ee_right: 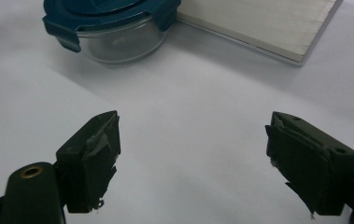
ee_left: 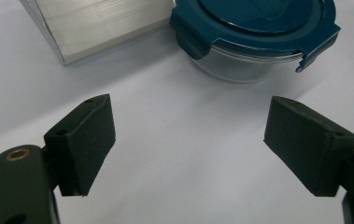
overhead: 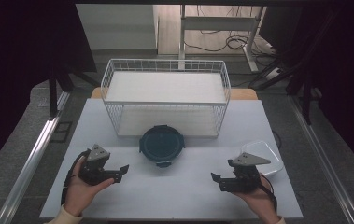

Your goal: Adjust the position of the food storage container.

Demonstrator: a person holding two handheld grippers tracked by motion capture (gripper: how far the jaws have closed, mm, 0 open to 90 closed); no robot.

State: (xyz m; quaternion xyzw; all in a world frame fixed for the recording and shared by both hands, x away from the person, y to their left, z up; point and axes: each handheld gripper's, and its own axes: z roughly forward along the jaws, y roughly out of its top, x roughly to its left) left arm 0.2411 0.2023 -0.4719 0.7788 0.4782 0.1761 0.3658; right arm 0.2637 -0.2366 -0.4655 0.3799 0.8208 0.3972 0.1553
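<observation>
A round glass container with a dark teal clip lid (overhead: 161,144) sits mid-table, just in front of the white wire rack (overhead: 165,95). It appears at the top of the left gripper view (ee_left: 254,32) and at the top left of the right gripper view (ee_right: 111,25). My left gripper (overhead: 122,171) rests low at the left, held in a hand, jaws wide apart with nothing between them (ee_left: 188,149). My right gripper (overhead: 217,179) is at the right, also open and empty (ee_right: 193,163). Both point inward toward the middle of the table.
A clear rectangular plastic container (overhead: 263,156) lies behind the right gripper. The two-tier wire rack has a pale base board (ee_right: 268,28). The white tabletop (overhead: 174,186) lies bare between the grippers. Dark floor and metal rails flank the table.
</observation>
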